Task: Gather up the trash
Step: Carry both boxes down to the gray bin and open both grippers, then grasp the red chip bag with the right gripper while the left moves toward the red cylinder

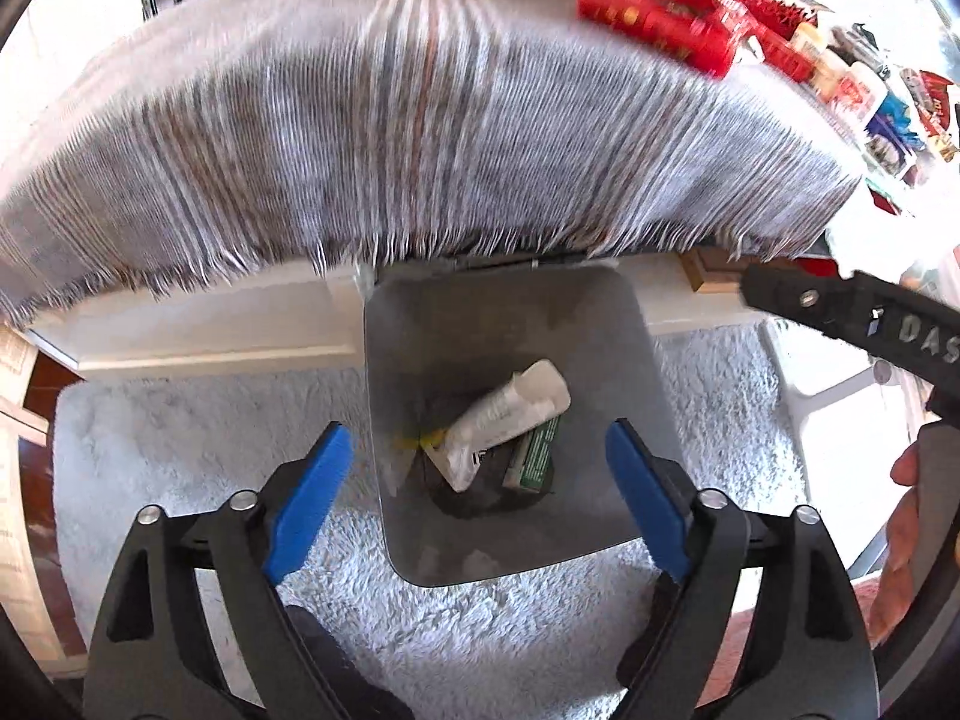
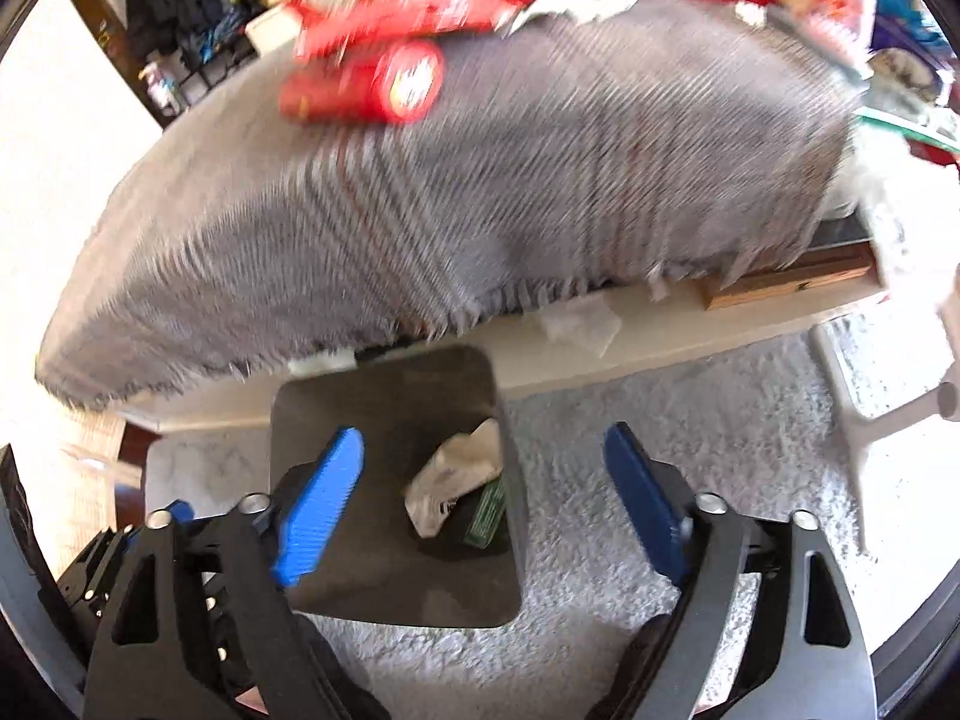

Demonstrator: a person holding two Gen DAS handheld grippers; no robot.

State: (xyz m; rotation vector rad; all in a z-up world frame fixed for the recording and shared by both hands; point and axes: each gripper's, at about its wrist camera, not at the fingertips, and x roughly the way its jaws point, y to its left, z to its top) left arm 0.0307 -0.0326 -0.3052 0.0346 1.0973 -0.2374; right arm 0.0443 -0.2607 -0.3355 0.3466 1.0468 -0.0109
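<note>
The counter under its grey striped fringed cloth point(image 1: 420, 120) still carries the trash: a red cardboard tube point(image 2: 366, 90) near the edge, with more red packets, too blurred to read, behind it. Below on the shaggy white rug point(image 1: 180, 438) stands my grey square bin point(image 1: 600, 330), already holding a white squeezed tube point(image 1: 510, 414) and a small green box point(image 1: 537, 450). My left gripper point(image 1: 480, 498) and right gripper point(image 2: 480, 504) both hang over it, jaws wide and empty. I judge the tube comes next: approach level, close across its middle. Only "DAS" shows on the other tool's arm.
</note>
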